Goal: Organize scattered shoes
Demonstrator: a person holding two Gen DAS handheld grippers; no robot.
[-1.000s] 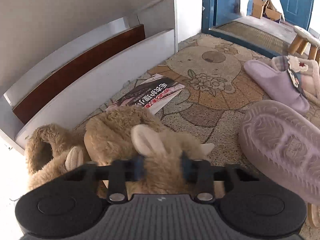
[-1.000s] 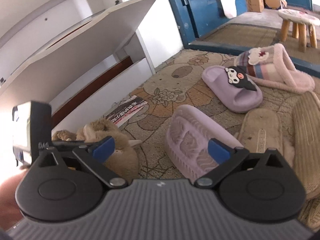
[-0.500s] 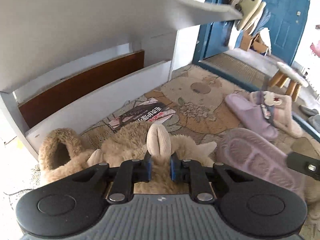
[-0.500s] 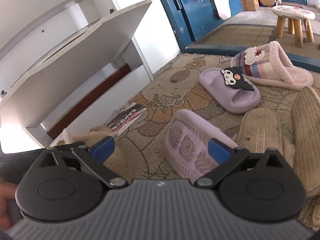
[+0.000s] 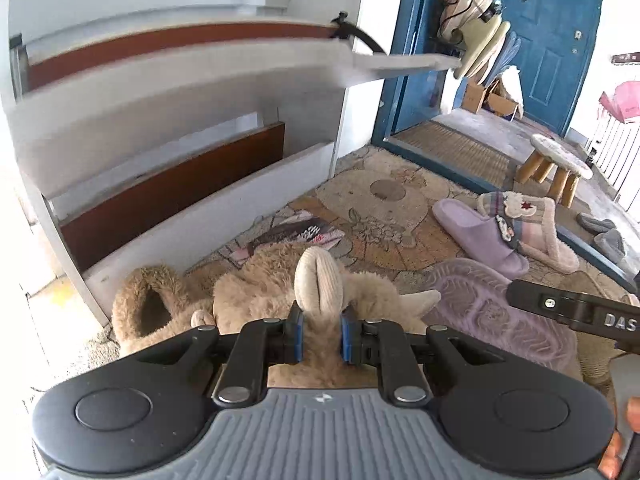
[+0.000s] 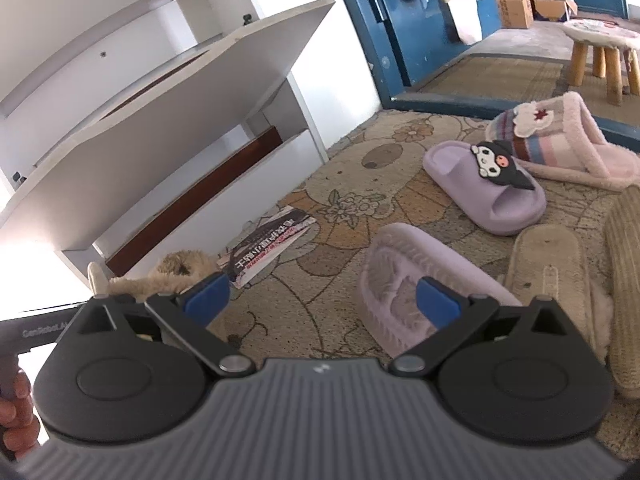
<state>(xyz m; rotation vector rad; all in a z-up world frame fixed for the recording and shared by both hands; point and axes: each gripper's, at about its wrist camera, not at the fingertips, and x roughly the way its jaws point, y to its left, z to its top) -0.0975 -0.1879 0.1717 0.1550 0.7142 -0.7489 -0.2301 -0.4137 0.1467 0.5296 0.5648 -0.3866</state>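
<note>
Left gripper [image 5: 319, 334] is clamped tight on the cream ear [image 5: 318, 280] of a tan plush slipper [image 5: 264, 292]; nothing else of that slipper is in the grip. Its mate [image 5: 148, 304] lies just to the left, touching it, right at the near corner of the white shoe cabinet [image 5: 208, 200], whose tilt-out bins hang open.

Right gripper [image 6: 320, 300] is spread wide and holds nothing, hovering above an upturned purple slipper [image 6: 404, 280]. The other purple slipper [image 6: 484, 192] sits sole-down farther off, with a pink striped slipper [image 6: 568, 140] behind it and 2 straw slippers [image 6: 552, 276] at the right, all loose on the rug [image 6: 352, 208].

Risks:
- Ear is soft and floppy. Lifting by it lets the slipper swing, or the ear slides out of the pads.
- Swinging slipper could catch the lower bin's front edge or knock its mate.
- Magazine [image 6: 272, 248] lies near the bin; a dragged slipper could push it along.
- Both grippers are close together; the right one could bump the left.
</note>
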